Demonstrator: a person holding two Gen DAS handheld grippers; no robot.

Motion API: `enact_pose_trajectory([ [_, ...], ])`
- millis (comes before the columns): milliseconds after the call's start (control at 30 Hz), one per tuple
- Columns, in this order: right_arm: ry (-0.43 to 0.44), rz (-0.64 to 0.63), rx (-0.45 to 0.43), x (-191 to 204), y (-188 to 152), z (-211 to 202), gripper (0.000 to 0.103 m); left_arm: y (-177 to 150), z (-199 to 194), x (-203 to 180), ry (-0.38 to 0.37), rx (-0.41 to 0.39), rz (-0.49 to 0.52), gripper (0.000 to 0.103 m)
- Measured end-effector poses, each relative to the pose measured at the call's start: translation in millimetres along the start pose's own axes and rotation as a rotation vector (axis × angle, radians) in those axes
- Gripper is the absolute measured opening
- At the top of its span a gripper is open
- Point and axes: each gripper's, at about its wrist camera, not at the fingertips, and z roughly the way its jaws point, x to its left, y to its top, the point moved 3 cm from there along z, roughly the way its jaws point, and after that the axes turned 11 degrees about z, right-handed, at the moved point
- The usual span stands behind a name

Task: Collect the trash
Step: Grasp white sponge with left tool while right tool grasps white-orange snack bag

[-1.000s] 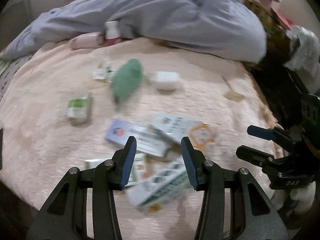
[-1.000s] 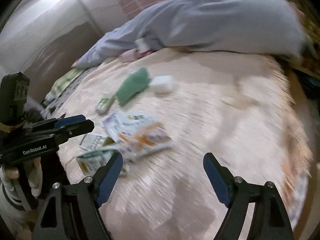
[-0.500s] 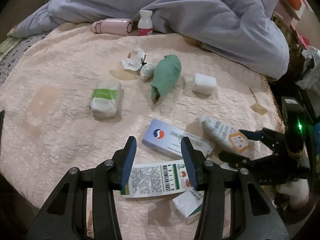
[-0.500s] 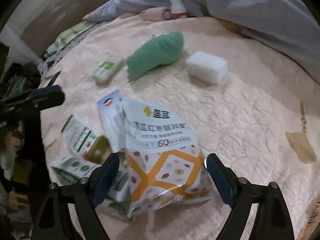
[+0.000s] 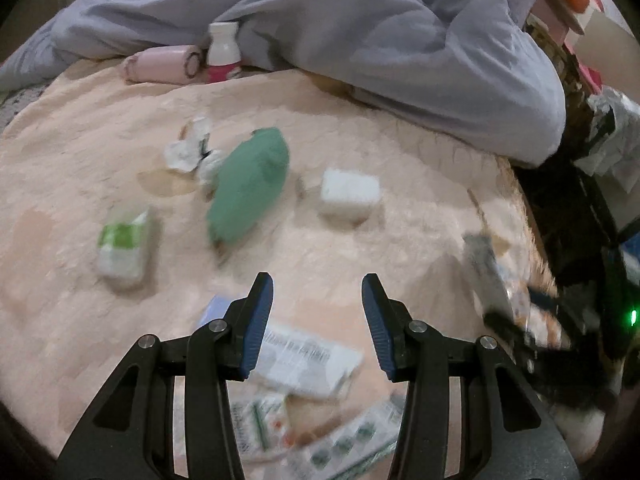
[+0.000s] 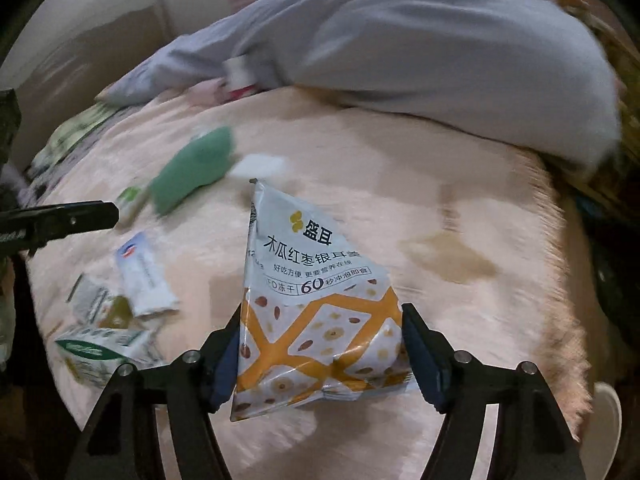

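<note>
My right gripper (image 6: 320, 344): fingers clenched on a white-and-orange foil snack pouch with printed Chinese text (image 6: 316, 300), gripped across its lower half and lifted clear of the peach quilted bed cover (image 6: 460, 184). The pouch tip points away from me.

My left gripper (image 5: 318, 320): fingers released, nothing between them, hovering over a white printed cardboard box (image 5: 308, 360) near the cover's near edge. More flattened green-and-white cartons (image 5: 344, 444) lie below it, blurred.

Open room: a wide bare stretch of cover to the right of the pouch in the right view, running to the fringed right edge, with a tan stain (image 6: 452, 256) there. The far edge is closed off by a rumpled grey-lilac duvet (image 5: 380, 40).

Scattered mid-cover: a green cloth pouch (image 5: 248, 188), a white block-shaped packet (image 5: 348, 196), a green-and-white tissue pack (image 5: 124, 244), crumpled white paper (image 5: 188, 152).

Left view only: a pink cylinder on its side (image 5: 160, 64) and a white-capped bottle with a pink label (image 5: 224, 56) against the duvet; the right view shows these only as a smear. The right view alone reads the pouch print and a blue-and-white flat box (image 6: 142, 276).
</note>
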Motion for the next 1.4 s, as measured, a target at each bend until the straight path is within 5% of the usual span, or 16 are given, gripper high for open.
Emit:
enact_pose_trajectory([
  [133, 0.004, 0.099, -0.002, -30.3, -3.9, -4.4, 0.071, 28.6, 32.3, -7.6, -0.053, 0.004, -0.001, 0.049],
  [633, 0.020, 0.133, 0.013, -44.5, -16.4, 13.9, 0.074, 67.9, 113.1, -20.0, 0.003, 0.092, 0.037, 0.054],
  [833, 0.030, 0.139, -0.042, -46.4, -15.1, -1.3, 0.069, 66.1, 91.8, -19.1, -0.044, 0.063, 0.049, 0.016],
  [1133, 0.030, 0.155, -0.104, -52.6, -24.1, -45.2, 0.069, 49.0, 34.4, -38.8, -0.125, 0.022, 0.093, 0.011],
  [1333, 0.017, 0.182, -0.123, -58.7, -34.7, -65.5, 0.069, 50.5, 22.9, -42.2, -0.089, -0.020, 0.092, 0.014],
  [1400, 0.037, 0.208, -0.120, -61.5, -37.3, -67.1, 0.069, 55.0, 27.0, -38.6, -0.102, -0.031, 0.081, 0.039],
])
